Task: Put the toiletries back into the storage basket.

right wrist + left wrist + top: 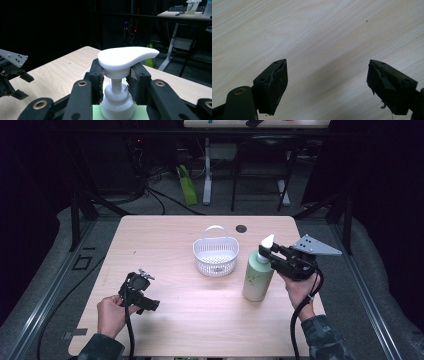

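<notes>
While the wooden bench (pixel 165 310) carries a white basket (pixel 215 256) at its middle, a pale green pump bottle (pixel 257 276) stands upright just beside it, its white pump neck pinched by the right claw (pixel 116 75). The left claw (pixel 327 82) hangs spread and empty over bare wood. Gripped so high, the bottle could swing or tip if lifted quickly.

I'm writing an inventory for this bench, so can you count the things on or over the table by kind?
White basket: 1
Green pump bottle: 1
Claw: 2 (left claw, right claw)
Total: 4
</notes>
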